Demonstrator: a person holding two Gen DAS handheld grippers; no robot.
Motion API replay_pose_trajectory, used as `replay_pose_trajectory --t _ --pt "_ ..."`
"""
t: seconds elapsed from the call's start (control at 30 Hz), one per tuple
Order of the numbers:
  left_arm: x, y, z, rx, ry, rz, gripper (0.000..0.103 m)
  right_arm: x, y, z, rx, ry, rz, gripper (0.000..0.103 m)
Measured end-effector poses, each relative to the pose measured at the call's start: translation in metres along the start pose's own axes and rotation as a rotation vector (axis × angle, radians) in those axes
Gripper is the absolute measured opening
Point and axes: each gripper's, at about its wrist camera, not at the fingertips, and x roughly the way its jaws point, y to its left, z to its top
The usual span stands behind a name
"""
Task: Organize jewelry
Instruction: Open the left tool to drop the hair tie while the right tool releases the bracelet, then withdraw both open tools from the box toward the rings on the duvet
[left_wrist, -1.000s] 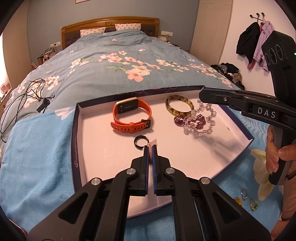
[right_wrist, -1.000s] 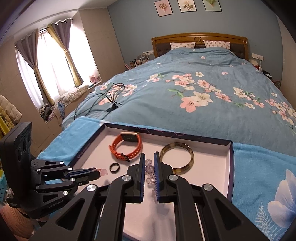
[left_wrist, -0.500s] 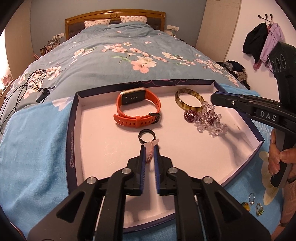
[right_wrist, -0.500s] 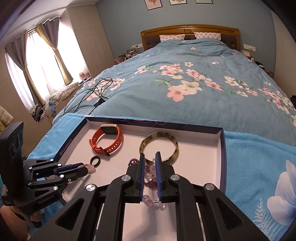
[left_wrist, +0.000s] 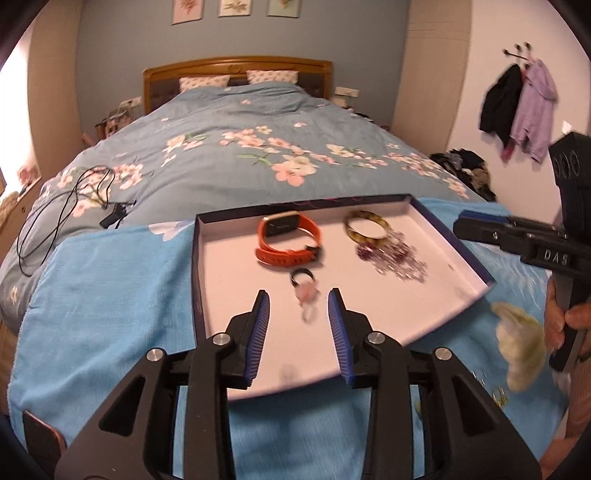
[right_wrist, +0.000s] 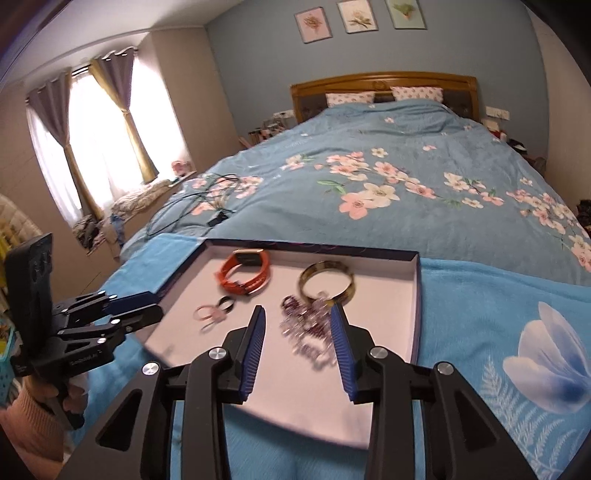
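The pink ring lies on the white floor of the tray, just in front of a small black ring and perhaps touching it (the picture is blurred there, so I cannot say). It looks thin, light and smooth, so I judge it will slide easily on the tray and can slip from flat pads; the best hold is across the band, from the two sides, with gentle pressure. To the right, the beaded bracelet lies in a loose heap, purple and clear beads together, touching the edge of the amber bangle. It is soft and has no fixed form; I think it should be taken at the thick middle of the heap, because a hold on one bead can let the rest hang and swing. The bangle seems stiff and glossy, probably brittle if dropped. The orange watch band sits at the back of the tray, apart from the bangle.

The left gripper is above the near part of the tray with its jaws wide apart and nothing between them; the pink ring shows in the gap, lower down. The right gripper is also spread wide and empty, over the bead heap. The tray rests on a blue towel on the bed.
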Motion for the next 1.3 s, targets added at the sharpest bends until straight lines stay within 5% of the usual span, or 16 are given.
replay_pose_trajectory --t 0.67,1.3 --pt "-0.04 -0.049 -0.071 0.087 0.063 -0.142 0.033 -0.035 0.033 -0.094 -0.066 0.114 0.022 0.034" --pt "-0.017 -0.067 -0.071 0.089 0.13 -0.2 0.034 -0.045 0.042 -0.13 -0.099 0.185 -0.003 0.034"
